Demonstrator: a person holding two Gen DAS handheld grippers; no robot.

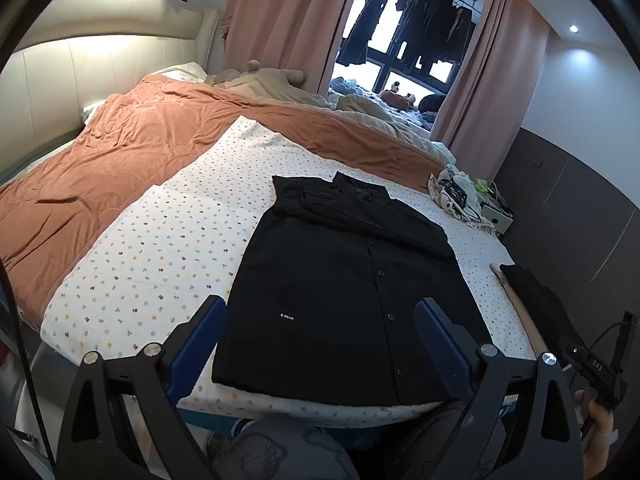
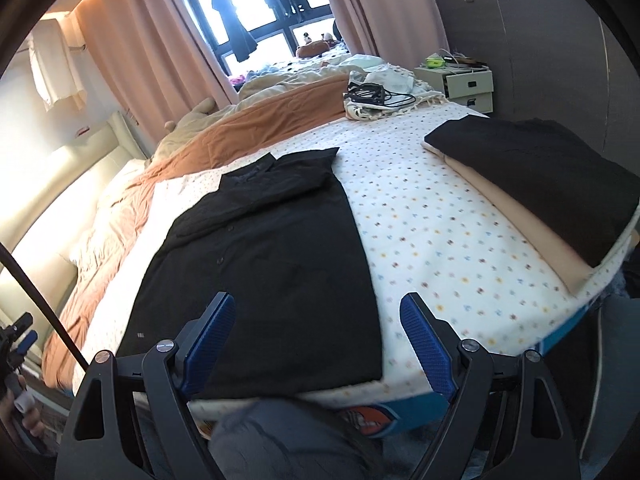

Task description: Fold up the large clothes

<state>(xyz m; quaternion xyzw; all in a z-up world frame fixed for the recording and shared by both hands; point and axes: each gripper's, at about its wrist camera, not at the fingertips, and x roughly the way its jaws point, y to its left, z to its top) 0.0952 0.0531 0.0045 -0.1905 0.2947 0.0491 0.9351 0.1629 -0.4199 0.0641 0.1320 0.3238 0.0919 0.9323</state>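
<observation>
The black shirt (image 1: 344,292) is, by my judgement, light and limp: thin woven cloth that will sag and crease wherever it is lifted, and may slide a little on the sheet beneath. It is not fragile, though the buttons could catch. The sensible places to take hold look like the two corners of the hem, at the near edge of the bed, so the lower half can be carried up toward the collar in one flat pass; pinching only the top layer would pull the fold open.

The shirt lies face up on the dotted sheet (image 1: 160,248), button placket running up its middle, collar at its far end. Its sides appear already turned in, giving a long rectangle, with a sleeve laid across just below the collar. A small white label shows left of the placket. To the shirt's right, near the bed's edge, a folded black garment (image 2: 532,172) rests on a folded beige one (image 2: 516,224).

The left tongs (image 1: 320,344) and the right tongs (image 2: 316,344) both stand wide apart with nothing between them, poised over the shirt's hem end, not touching it.
</observation>
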